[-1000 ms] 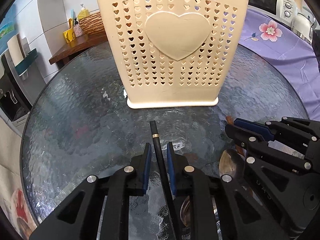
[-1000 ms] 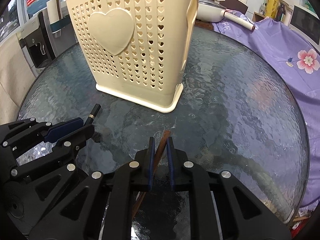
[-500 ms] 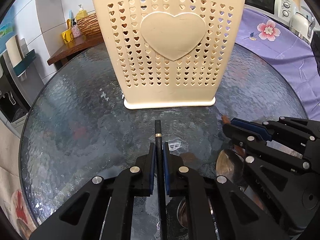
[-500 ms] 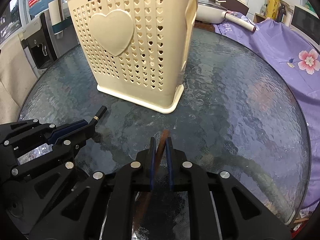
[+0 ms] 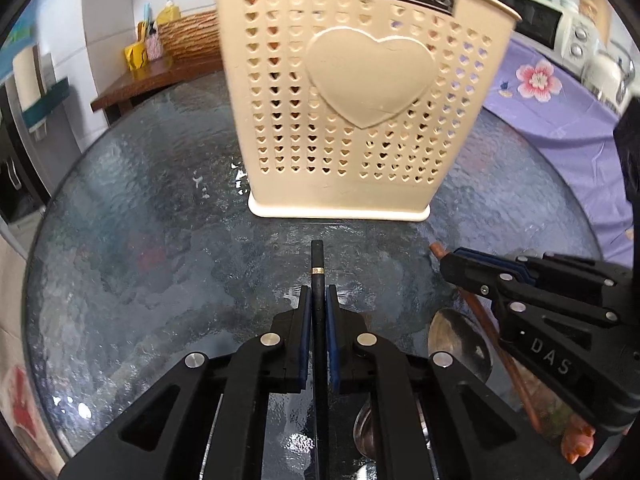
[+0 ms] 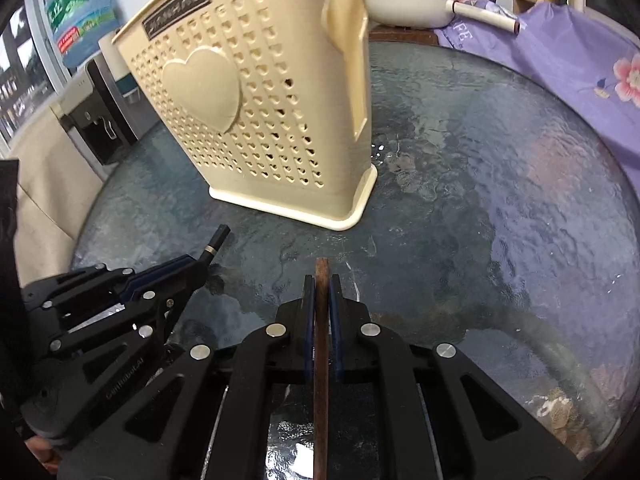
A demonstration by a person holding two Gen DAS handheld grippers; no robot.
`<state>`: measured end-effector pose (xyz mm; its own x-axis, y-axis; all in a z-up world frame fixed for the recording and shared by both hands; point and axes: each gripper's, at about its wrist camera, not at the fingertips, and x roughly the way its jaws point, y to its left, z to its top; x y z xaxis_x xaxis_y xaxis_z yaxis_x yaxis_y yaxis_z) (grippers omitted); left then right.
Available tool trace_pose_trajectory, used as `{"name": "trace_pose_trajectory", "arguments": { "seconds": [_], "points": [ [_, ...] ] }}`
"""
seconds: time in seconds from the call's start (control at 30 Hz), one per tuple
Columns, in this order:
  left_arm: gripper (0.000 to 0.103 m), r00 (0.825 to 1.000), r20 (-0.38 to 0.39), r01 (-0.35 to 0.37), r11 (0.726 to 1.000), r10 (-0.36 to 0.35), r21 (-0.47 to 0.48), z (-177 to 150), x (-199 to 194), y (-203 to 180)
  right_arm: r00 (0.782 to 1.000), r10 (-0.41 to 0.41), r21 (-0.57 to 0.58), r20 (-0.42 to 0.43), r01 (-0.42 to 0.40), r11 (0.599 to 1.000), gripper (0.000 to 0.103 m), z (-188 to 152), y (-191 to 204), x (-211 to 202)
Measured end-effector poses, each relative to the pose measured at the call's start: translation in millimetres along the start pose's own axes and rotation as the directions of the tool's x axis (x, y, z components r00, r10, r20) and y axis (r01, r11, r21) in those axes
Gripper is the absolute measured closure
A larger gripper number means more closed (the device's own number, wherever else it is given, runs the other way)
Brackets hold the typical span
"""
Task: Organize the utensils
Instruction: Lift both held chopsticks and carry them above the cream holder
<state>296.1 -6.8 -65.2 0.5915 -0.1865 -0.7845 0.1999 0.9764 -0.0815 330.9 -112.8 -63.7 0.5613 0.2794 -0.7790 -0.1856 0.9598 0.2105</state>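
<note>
My left gripper (image 5: 319, 294) is shut on a black chopstick (image 5: 317, 264) with a gold band, whose blunt end sticks out past the pads toward the holder. The same black chopstick (image 6: 216, 242) and left gripper (image 6: 196, 266) show at the left of the right wrist view. My right gripper (image 6: 321, 284) is shut on a brown wooden chopstick (image 6: 321, 280); that right gripper (image 5: 448, 262) with the brown chopstick (image 5: 480, 312) appears at the right of the left wrist view. A cream utensil holder (image 5: 360, 112) with heart-shaped holes stands upright just beyond both grippers, also cream holder (image 6: 256, 120).
A metal spoon (image 5: 460, 344) lies on the round glass table (image 5: 120, 260) under the right gripper. Purple flowered cloth (image 6: 580, 72) covers the table's far right side. A white pan (image 6: 408, 8) sits behind the holder; a water dispenser (image 6: 96, 112) stands off to the left.
Both grippers closed fully on their chopsticks. The black chopstick straightened between the left pads, and the brown one swung from slanted to straight in the right pads.
</note>
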Motion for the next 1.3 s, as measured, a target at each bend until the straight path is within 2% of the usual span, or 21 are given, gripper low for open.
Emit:
{"name": "trace_pose_trajectory", "arguments": {
  "seconds": [0.27,0.5,0.6,0.87,1.2,1.3],
  "points": [
    [0.096,0.999,0.017,0.039,0.998,-0.038,-0.044,3,-7,13,0.991,0.130,0.049,0.042,-0.132,0.990,0.095,10,-21,-19],
    [0.096,0.993,0.095,0.071,0.997,-0.067,-0.043,10,-39,20,0.963,0.245,0.055,0.111,-0.252,0.966,0.095,12,-28,-48],
    [0.096,0.988,0.132,0.089,0.996,-0.085,-0.021,11,-54,19,0.944,0.299,0.053,0.137,-0.308,0.950,0.095,15,-33,-62],
    [0.096,0.958,0.231,0.170,0.985,-0.169,0.017,16,-97,23,0.912,0.338,-0.014,0.234,-0.344,0.939,0.095,21,-37,-114],
    [0.096,0.908,0.368,0.172,0.979,-0.200,0.107,8,-164,21,0.857,0.328,-0.187,0.398,-0.275,0.943,0.095,11,-21,-205],
    [0.096,0.902,0.381,0.174,0.978,-0.205,0.116,9,-175,21,0.848,0.332,-0.201,0.413,-0.270,0.941,0.095,11,-18,-218]
  ]
}}
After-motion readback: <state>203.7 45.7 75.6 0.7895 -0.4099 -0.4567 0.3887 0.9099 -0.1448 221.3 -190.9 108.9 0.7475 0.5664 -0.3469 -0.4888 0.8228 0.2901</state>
